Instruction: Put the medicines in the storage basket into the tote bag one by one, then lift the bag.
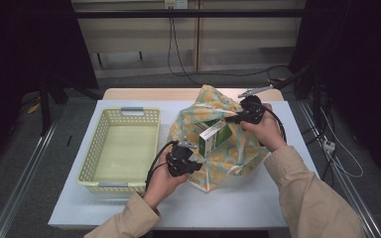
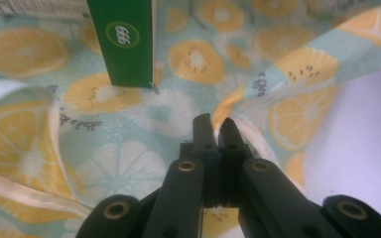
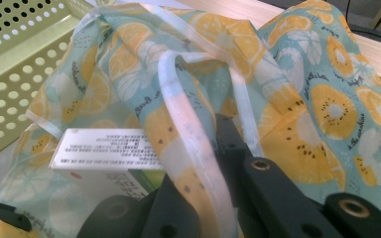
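A cloth bag printed with orange citrus slices on pale blue stands on the white table, right of centre. A green and white box sticks out of its mouth at a tilt. My left gripper is at the bag's near rim, shut on the edge of the cloth, which shows between the jaw tips of the left gripper. The box's green side hangs just beyond. My right gripper is at the bag's far right side, shut on the bag, with a pale handle strap draped over the right gripper. The box's white label lies below the cloth.
A pale yellow-green perforated basket sits on the left of the table, with nothing in it; its wall is close beside the bag. The white table top has free room in front. Cables run over the floor behind and to the right.
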### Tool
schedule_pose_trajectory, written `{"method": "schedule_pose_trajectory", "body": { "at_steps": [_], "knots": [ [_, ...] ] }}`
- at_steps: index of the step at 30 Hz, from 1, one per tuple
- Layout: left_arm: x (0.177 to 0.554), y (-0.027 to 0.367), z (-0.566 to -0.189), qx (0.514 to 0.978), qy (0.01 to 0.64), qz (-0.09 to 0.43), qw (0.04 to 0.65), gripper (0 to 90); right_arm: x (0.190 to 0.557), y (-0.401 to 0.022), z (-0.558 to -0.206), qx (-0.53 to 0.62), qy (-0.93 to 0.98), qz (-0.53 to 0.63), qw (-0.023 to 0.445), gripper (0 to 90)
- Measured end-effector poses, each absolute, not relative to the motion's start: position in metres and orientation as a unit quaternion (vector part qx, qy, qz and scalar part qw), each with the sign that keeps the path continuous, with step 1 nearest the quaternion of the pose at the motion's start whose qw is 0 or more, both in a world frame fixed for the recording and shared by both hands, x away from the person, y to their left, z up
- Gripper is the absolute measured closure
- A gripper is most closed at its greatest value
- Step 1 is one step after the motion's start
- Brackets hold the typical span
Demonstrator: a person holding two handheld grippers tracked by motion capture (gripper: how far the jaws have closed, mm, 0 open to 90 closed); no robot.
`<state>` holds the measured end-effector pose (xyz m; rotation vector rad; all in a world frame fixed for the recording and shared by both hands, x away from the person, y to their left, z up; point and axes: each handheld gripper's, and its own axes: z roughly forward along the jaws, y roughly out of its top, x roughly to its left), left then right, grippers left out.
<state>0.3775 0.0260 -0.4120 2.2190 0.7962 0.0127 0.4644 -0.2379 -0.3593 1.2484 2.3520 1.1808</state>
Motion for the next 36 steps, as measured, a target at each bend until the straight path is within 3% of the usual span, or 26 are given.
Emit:
{"method": "schedule_pose_trajectory", "body": {
  "at_steps": [16, 36],
  "knots": [
    [0.398, 0.034, -0.352, 0.853, 0.320, 0.045, 0.409, 90.0, 0.467, -0.243, -0.345, 0.425, 0.796, 0.410, 0.128, 88.7],
    [0.445, 0.035, -0.272, 0.826, 0.327, 0.088, 0.450, 90.0, 0.482, -0.247, -0.298, 0.424, 0.785, 0.425, 0.155, 88.7]
  ]
}}
